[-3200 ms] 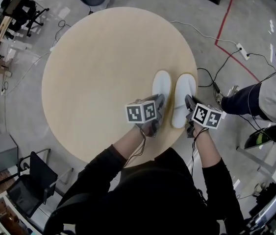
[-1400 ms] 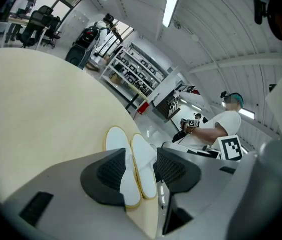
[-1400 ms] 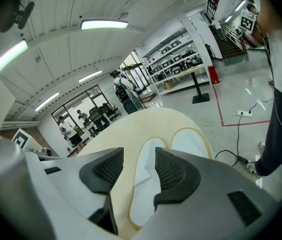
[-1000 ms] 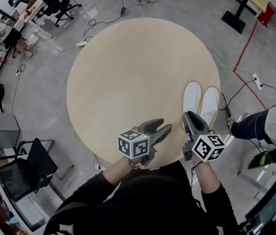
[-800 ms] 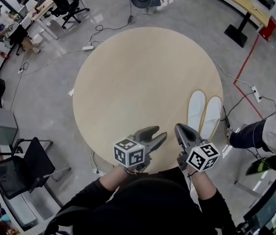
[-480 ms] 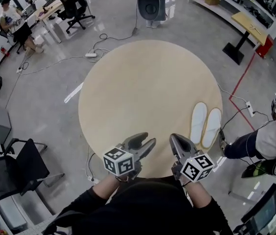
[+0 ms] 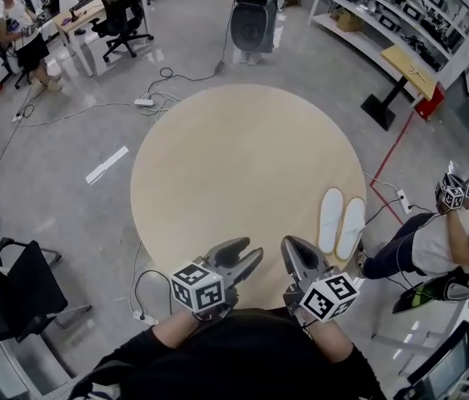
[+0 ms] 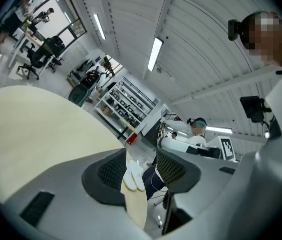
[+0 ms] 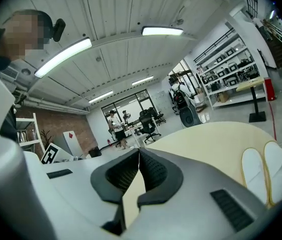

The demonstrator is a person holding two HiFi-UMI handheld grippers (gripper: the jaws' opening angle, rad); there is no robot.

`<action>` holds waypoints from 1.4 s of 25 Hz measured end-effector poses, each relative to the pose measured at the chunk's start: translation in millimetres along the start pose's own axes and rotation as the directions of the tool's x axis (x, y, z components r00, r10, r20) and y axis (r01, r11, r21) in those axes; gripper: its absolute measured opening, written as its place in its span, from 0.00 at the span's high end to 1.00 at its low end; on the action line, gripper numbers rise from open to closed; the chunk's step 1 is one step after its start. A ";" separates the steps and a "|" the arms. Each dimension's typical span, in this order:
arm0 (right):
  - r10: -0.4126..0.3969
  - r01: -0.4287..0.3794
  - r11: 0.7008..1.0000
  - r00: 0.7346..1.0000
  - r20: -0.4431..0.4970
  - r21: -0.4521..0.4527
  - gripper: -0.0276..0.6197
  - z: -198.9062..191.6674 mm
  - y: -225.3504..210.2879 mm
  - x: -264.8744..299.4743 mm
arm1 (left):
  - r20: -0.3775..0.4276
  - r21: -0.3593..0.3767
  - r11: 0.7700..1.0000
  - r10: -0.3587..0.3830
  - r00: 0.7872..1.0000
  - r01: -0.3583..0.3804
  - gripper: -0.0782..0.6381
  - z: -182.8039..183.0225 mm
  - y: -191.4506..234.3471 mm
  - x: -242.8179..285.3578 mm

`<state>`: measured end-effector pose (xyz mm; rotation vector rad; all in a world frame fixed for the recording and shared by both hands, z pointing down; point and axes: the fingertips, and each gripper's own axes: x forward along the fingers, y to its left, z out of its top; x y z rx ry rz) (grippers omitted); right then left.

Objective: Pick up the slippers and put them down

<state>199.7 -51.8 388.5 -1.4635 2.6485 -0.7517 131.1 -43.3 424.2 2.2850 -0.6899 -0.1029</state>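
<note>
Left tongs (image 7: pixel 252 249) and right tongs (image 7: pixel 287 245) farther back from 2 slippers (image 7: pixel 331 220)

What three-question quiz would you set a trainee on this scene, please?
1. True or false: the white slippers lie side by side on the round table, near its edge.
2. Whose jaws stand apart? A: left gripper. B: right gripper.
3. How many slippers is a gripper holding?
Key: 1 true; 2 A; 3 zero.
</note>
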 end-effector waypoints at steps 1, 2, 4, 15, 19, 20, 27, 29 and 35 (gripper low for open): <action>0.005 -0.005 1.000 1.000 0.002 -0.007 0.93 2.1 3.4 1.4 | 0.004 -0.001 1.000 0.004 1.000 -0.004 0.61 2.0 1.7 -2.1; 0.010 -0.010 1.000 1.000 0.003 -0.010 0.93 3.5 6.0 2.3 | 0.009 0.001 1.000 0.010 1.000 -0.010 0.61 4.2 3.0 -4.3; 0.018 -0.018 1.000 1.000 -0.004 -0.013 0.93 5.2 8.7 2.2 | 0.025 0.007 1.000 0.023 0.999 -0.023 0.61 9.7 3.6 -8.0; 0.111 -0.112 0.993 0.993 -0.025 -0.029 0.93 -1.2 25.4 -12.9 | 0.079 -0.019 0.991 0.134 0.988 -0.133 0.61 6.0 -4.9 -20.9; 0.123 -0.123 0.992 0.992 -0.005 -0.015 0.93 1.4 16.8 -32.8 | 0.075 -0.019 0.986 0.169 0.983 -0.168 0.61 -3.2 -18.4 -16.6; 0.129 -0.129 0.992 0.992 0.001 -0.011 0.93 4.4 13.1 -37.8 | 0.072 -0.013 0.984 0.177 0.982 -0.177 0.61 -4.7 -23.9 -12.4; 0.173 -0.174 0.985 0.985 0.015 0.017 0.93 10.2 0.1 -75.1 | 0.047 0.038 0.975 0.217 0.975 -0.218 0.61 -23.5 -65.3 4.3; 0.183 -0.184 0.982 0.983 0.014 0.031 0.93 6.8 -1.9 -83.3 | 0.044 0.041 0.971 0.233 0.972 -0.234 0.61 -31.0 -72.3 3.9; 0.199 -0.199 0.978 0.980 0.015 0.060 0.93 -0.5 -17.9 -95.2 | 0.037 0.045 0.962 0.268 0.963 -0.270 0.61 -50.7 -78.1 13.1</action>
